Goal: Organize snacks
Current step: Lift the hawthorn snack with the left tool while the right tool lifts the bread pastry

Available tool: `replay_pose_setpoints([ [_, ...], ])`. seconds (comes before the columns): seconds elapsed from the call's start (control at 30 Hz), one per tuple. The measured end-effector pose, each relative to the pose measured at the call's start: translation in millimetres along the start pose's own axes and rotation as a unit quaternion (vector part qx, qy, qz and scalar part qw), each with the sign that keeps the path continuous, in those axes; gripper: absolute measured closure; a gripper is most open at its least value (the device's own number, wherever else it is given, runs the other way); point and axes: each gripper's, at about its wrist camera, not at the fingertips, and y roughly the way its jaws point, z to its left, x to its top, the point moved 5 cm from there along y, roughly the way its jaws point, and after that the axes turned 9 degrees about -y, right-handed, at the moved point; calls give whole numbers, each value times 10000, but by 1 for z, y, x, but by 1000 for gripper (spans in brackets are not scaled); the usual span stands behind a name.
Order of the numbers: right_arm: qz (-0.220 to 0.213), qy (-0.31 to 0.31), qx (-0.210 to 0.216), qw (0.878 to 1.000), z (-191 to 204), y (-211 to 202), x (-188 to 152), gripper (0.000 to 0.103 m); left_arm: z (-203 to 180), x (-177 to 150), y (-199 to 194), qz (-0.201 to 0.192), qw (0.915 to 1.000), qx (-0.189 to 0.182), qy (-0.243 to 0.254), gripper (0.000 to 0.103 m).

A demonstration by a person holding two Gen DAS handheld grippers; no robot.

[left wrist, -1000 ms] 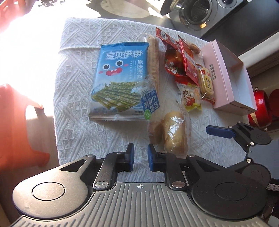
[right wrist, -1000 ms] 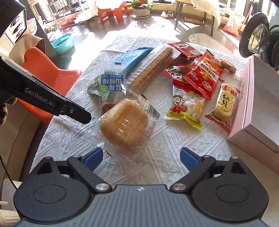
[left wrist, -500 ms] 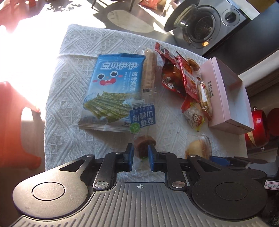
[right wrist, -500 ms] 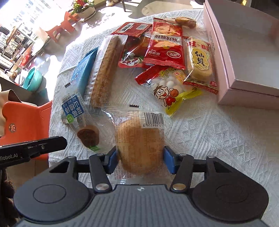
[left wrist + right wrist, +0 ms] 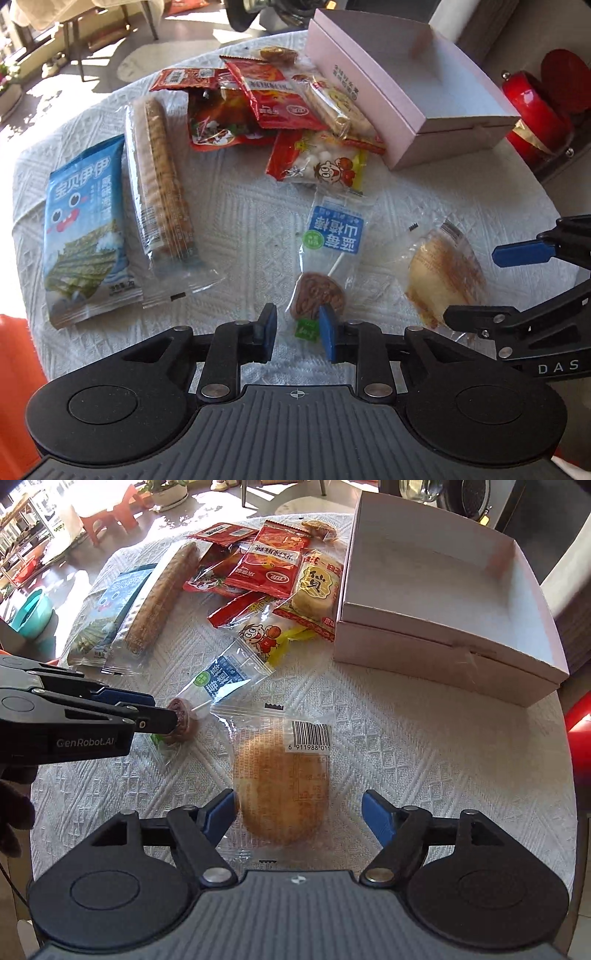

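Left tool (image 5: 297, 328) tipped down over lollipop (image 5: 317, 295), jaws just parting

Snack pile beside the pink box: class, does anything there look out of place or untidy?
Yes. The red packets lie overlapped in a heap against the box, none inside it; the box is empty. The lollipop and bun lie apart from the heap.

There are nine snack packs on the white cloth (image 5: 424, 738), maybe one more hidden in the red pile (image 5: 258, 565). There is one pink box (image 5: 443, 602). Two grippers show.
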Motion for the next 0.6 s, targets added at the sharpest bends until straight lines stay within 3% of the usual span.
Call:
replay_pose_setpoints([
  [0.17, -6, 27, 64, 10000, -5, -1, -8, 27, -15, 8, 2, 49, 9982, -180, 576, 74],
  [0.3, -15, -134, -56, 9999, -7, -4, -16, 27, -29, 17, 14, 131, 9973, -170, 698, 73],
  [0.37, -6, -194, -100, 9998, -7, -6, -19, 27, -33, 21, 19, 167, 9973, -94, 711, 60],
  [0.43, -5, -243, -125, 9996, -9, -8, -23, 27, -33, 25, 22, 239, 9975, -49, 656, 55],
  [0.6, -142, -726, -238, 9970, -6, -12, -24, 26, -41, 12, 25, 785, 9906, -629, 931, 60],
])
